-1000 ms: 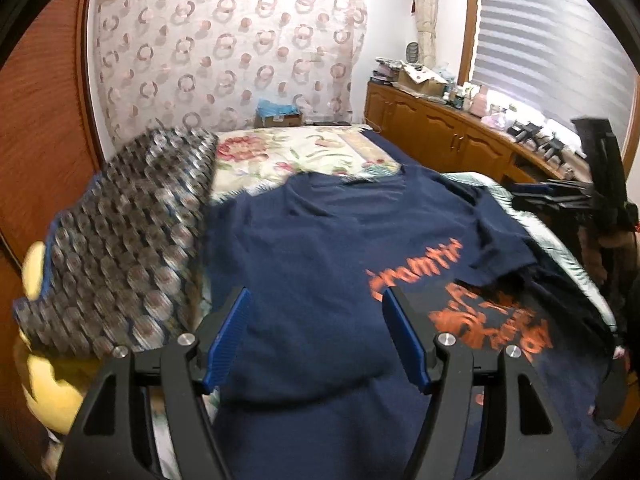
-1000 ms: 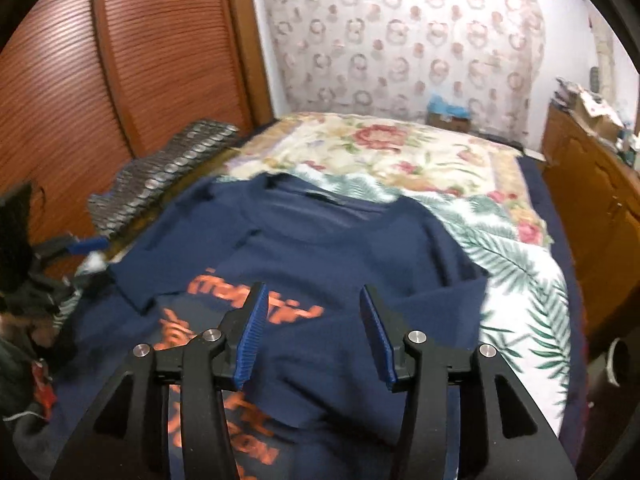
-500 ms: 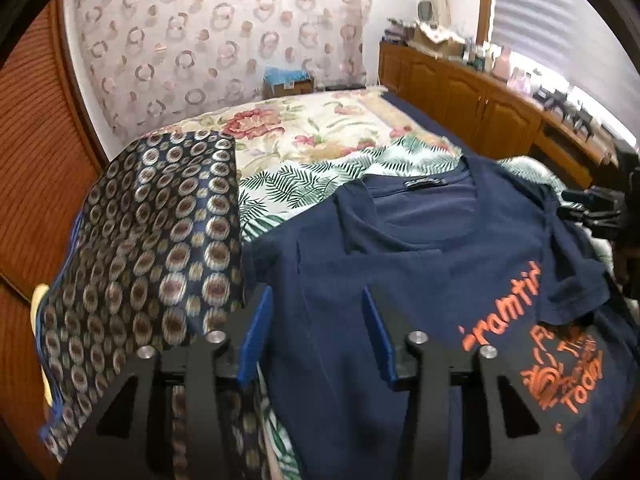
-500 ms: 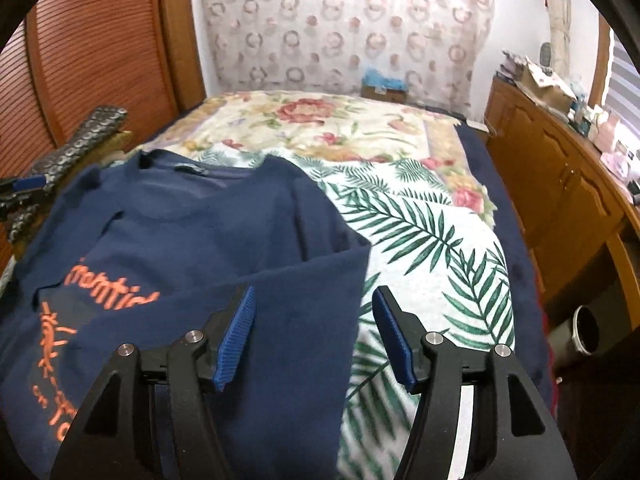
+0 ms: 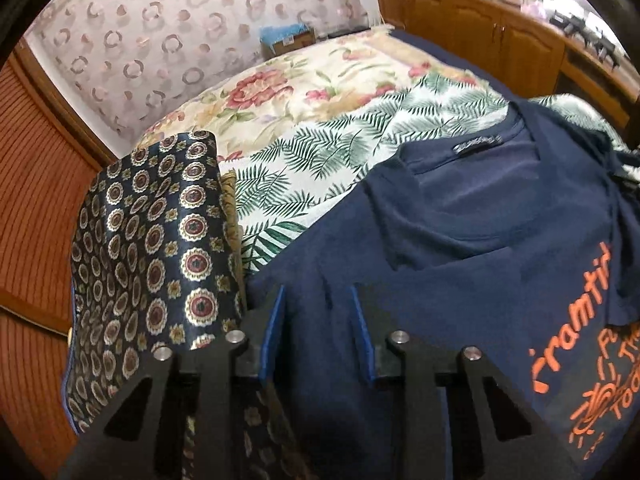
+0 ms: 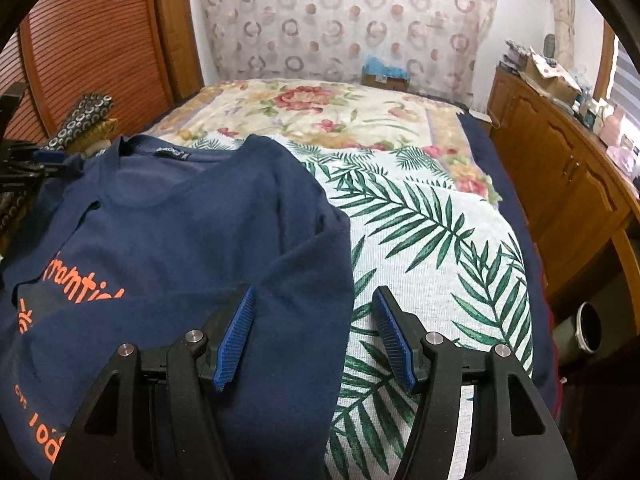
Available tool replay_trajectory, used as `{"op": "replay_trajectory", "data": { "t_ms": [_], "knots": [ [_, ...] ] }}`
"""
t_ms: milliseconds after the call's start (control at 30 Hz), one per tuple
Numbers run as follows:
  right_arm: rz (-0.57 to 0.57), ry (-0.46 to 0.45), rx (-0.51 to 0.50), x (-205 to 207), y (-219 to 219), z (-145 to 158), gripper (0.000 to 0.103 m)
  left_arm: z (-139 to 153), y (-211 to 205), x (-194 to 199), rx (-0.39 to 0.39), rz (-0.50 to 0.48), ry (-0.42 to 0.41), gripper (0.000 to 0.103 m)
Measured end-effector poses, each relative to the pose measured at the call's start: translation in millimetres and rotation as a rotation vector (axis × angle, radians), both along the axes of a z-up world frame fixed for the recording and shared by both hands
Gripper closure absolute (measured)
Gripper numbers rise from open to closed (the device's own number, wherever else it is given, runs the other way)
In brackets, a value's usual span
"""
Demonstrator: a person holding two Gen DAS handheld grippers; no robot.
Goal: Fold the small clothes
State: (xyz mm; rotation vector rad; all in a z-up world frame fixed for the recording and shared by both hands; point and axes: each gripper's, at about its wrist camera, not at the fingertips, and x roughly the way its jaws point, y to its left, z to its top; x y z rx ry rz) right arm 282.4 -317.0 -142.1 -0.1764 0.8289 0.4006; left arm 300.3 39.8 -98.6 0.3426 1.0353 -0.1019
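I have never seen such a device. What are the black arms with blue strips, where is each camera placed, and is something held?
They are two handheld grippers, one in each of a person's hands, each carrying a camera that looks along its fingers. The left gripper is closing over the shoulder side of a navy T-shirt, not yet pinching it, beside a patterned cloth. The right gripper stands open over the shirt's other edge. The shirt lies on a palm-leaf blanket. Nothing is held.

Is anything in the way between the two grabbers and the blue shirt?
No, nothing visible is. The left gripper is right over the navy T-shirt near its edge, its jaws closing with shirt fabric between them. The right gripper has open jaws straddling the shirt's other edge, over the palm-leaf sheet.
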Motion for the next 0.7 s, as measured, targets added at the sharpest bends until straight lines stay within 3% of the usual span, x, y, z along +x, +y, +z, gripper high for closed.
{"op": "replay_trajectory", "data": {
  "t_ms": [167,267,400,533,700],
  "knots": [
    [0.0,0.004,-0.001,0,-1,0,0.041,-8,-4,9,0.08,-0.007,0.01,0.074],
    [0.0,0.003,-0.001,0,-1,1,0.041,-11,-3,10,0.101,-0.019,0.007,0.097],
    [0.0,0.004,-0.002,1,0,0,0.041,12,10,-1,0.03,-0.012,-0.058,0.102],
    [-0.002,0.004,-0.003,0,-1,1,0.04,55,29,-22,-0.069,0.029,-0.192,0.102],
    [-0.005,0.008,0.004,1,-6,1,0.039,79,48,-41,-0.153,0.041,-0.267,0.102]
  ]
}}
